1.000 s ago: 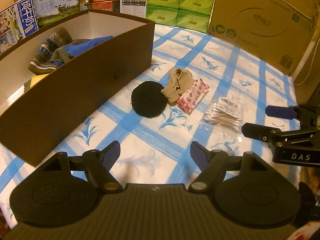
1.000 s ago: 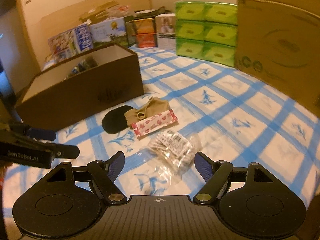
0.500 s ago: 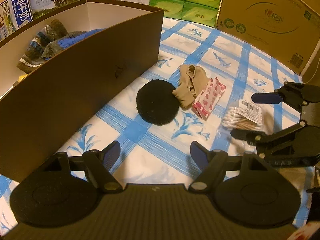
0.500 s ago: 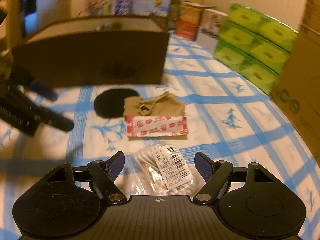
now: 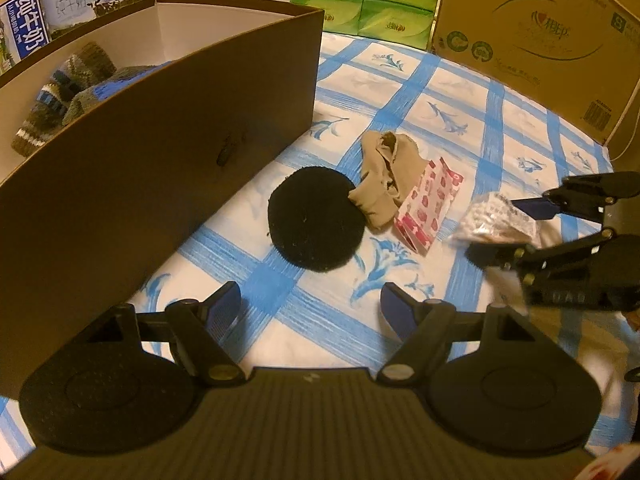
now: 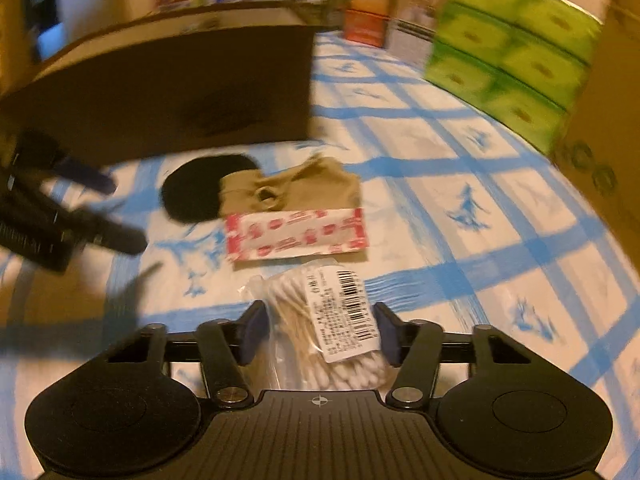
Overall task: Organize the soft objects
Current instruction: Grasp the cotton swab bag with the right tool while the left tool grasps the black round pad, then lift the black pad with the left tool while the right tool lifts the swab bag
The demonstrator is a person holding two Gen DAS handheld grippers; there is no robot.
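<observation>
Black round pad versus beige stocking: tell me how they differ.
The black round pad is a flat, tidy disc; the beige stocking is crumpled into uneven folds. The pad lies nearer the brown box, while the stocking touches the red-patterned packet. Both rest on the blue-checked cloth, edges meeting, outside either gripper.

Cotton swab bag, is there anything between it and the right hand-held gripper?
Nothing visible does. The bag of cotton swabs already lies between the open fingers of the right hand-held gripper, on the blue-checked cloth. The red-patterned packet lies just beyond it, out of the way.
</observation>
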